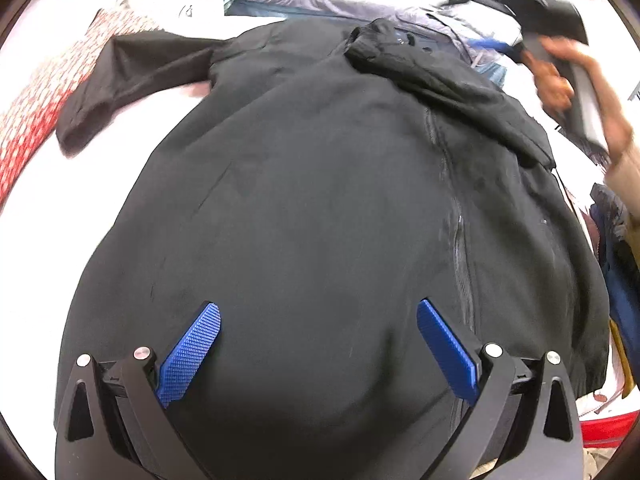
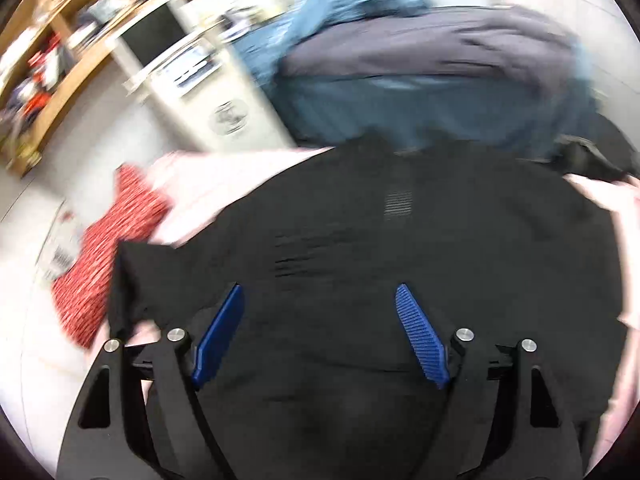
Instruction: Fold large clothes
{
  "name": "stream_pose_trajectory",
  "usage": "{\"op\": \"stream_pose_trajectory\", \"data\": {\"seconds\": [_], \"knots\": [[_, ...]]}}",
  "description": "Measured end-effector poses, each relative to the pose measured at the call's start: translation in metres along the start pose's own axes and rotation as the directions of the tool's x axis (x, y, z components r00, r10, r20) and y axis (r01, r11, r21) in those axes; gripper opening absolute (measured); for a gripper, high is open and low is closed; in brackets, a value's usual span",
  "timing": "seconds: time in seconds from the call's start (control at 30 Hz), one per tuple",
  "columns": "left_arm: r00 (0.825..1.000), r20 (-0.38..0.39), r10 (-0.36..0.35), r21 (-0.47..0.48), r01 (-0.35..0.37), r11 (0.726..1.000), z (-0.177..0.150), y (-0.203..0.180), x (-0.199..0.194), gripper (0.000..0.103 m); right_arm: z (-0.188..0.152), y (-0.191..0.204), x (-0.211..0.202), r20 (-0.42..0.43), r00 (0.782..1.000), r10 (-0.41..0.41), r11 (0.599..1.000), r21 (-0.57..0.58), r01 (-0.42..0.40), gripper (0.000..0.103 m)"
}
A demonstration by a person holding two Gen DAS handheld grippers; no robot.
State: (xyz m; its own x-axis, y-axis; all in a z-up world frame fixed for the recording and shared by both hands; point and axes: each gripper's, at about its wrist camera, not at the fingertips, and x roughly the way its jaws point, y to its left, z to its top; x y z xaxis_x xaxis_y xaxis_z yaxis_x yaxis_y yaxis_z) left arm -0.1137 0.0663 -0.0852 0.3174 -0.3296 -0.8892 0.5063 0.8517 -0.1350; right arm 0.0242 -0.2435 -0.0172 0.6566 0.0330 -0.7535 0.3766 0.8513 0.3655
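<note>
A large black jacket (image 1: 320,184) lies spread flat on a pale pink surface, its zipper (image 1: 456,216) running down the right side. Its left sleeve (image 1: 132,80) stretches out to the left; its right sleeve (image 1: 440,76) is folded across the chest. My left gripper (image 1: 318,316) is open and empty just above the jacket's lower part. The right gripper (image 1: 560,40) shows blurred at the upper right, held by a hand. In the right wrist view my right gripper (image 2: 320,296) is open and empty over the black jacket (image 2: 400,248); the view is blurred.
A red patterned cloth (image 1: 36,108) lies at the left edge, also in the right wrist view (image 2: 104,248). A pile of blue and grey clothes (image 2: 420,72) sits behind the jacket. A white cabinet (image 2: 200,72) and wooden shelves (image 2: 52,60) stand beyond. Dark blue clothes (image 1: 616,248) lie at the right.
</note>
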Motion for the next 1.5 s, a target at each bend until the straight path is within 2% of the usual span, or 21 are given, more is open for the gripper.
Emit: {"op": "stream_pose_trajectory", "data": {"seconds": [0.07,0.17,0.23,0.27,0.33,0.4,0.5,0.57,0.67,0.77,0.8,0.87,0.9,0.93,1.03,1.1,1.17,1.2,1.27,1.5], "knots": [[1.000,0.010,-0.017,0.010,0.017,1.000,0.017,-0.004,0.002,0.097,0.002,-0.053,-0.011,-0.006,0.994,-0.113,0.991,0.078,0.113,0.079],[0.998,0.027,-0.054,0.016,0.054,0.998,0.046,-0.010,0.007,0.097,-0.010,-0.110,-0.012,-0.065,0.973,-0.223,0.961,0.151,0.230,0.079],[0.997,0.034,-0.068,0.018,0.068,0.998,0.066,-0.015,0.013,0.097,-0.032,-0.139,-0.011,-0.126,0.956,-0.265,0.949,0.141,0.282,0.079],[0.996,0.036,-0.078,0.018,0.078,0.997,0.075,-0.016,0.017,0.097,-0.046,-0.147,-0.010,-0.151,0.953,-0.263,0.951,0.124,0.282,0.079],[0.997,0.024,-0.077,0.023,0.076,0.997,0.095,-0.020,0.030,0.097,-0.078,-0.148,-0.008,-0.196,0.942,-0.271,0.957,0.048,0.285,0.079],[0.997,0.003,-0.076,0.018,0.076,0.997,0.112,-0.022,0.044,0.097,-0.106,-0.139,-0.010,-0.188,0.933,-0.307,0.952,-0.053,0.302,0.079],[0.997,-0.011,-0.074,0.015,0.074,0.997,0.129,-0.031,0.060,0.097,-0.145,-0.126,-0.012,-0.138,0.919,-0.371,0.919,-0.197,0.341,0.085],[0.998,-0.008,-0.056,0.036,0.056,0.998,0.137,-0.043,0.069,0.097,-0.160,-0.119,-0.014,-0.065,0.915,-0.399,0.888,-0.276,0.367,0.086],[0.997,0.027,-0.073,0.069,0.071,0.995,0.149,-0.063,0.074,0.097,-0.162,-0.119,-0.021,-0.057,0.912,-0.407,0.889,-0.254,0.381,0.086],[0.992,0.095,-0.084,0.132,0.071,0.989,0.166,-0.090,0.076,0.097,-0.163,-0.107,-0.047,0.058,0.932,-0.358,0.907,-0.214,0.362,0.086],[0.990,0.110,-0.087,0.148,0.071,0.986,0.171,-0.098,0.077,0.097,-0.164,-0.105,-0.056,0.104,0.933,-0.344,0.911,-0.205,0.358,0.086],[0.986,0.139,-0.096,0.179,0.071,0.981,0.190,-0.120,0.086,0.097,-0.165,-0.109,-0.062,0.132,0.923,-0.361,0.909,-0.172,0.380,0.086],[0.986,0.136,-0.097,0.188,0.071,0.980,0.197,-0.127,0.092,0.097,-0.166,-0.115,-0.063,0.133,0.921,-0.366,0.912,-0.145,0.384,0.088],[0.989,0.116,-0.088,0.198,0.064,0.978,0.205,-0.135,0.105,0.097,-0.164,-0.123,-0.057,0.109,0.923,-0.368,0.920,-0.100,0.378,0.093],[1.000,0.030,0.003,0.208,-0.009,0.978,0.218,-0.149,0.155,0.097,-0.164,-0.145,-0.037,0.027,0.934,-0.355,0.934,-0.016,0.356,0.095],[0.999,-0.036,0.038,0.204,-0.030,0.979,0.214,-0.148,0.189,0.097,-0.173,-0.144,-0.027,0.057,0.929,-0.366,0.927,-0.064,0.370,0.099],[0.998,0.050,0.045,0.239,-0.056,0.969,0.204,-0.151,0.192,0.098,-0.177,-0.136,-0.019,0.056,0.907,-0.417,0.900,-0.115,0.421,0.098],[0.994,0.094,0.051,0.258,-0.074,0.963,0.198,-0.153,0.193,0.098,-0.176,-0.134,-0.018,0.061,0.903,-0.426,0.895,-0.122,0.430,0.098],[0.991,0.132,0.038,0.254,-0.071,0.965,0.192,-0.151,0.192,0.098,-0.178,-0.139,-0.019,0.063,0.912,-0.405,0.907,-0.099,0.410,0.099],[0.986,0.164,0.030,0.251,-0.071,0.965,0.188,-0.152,0.193,0.098,-0.176,-0.136,-0.016,0.087,0.914,-0.396,0.910,-0.093,0.403,0.099]]}}
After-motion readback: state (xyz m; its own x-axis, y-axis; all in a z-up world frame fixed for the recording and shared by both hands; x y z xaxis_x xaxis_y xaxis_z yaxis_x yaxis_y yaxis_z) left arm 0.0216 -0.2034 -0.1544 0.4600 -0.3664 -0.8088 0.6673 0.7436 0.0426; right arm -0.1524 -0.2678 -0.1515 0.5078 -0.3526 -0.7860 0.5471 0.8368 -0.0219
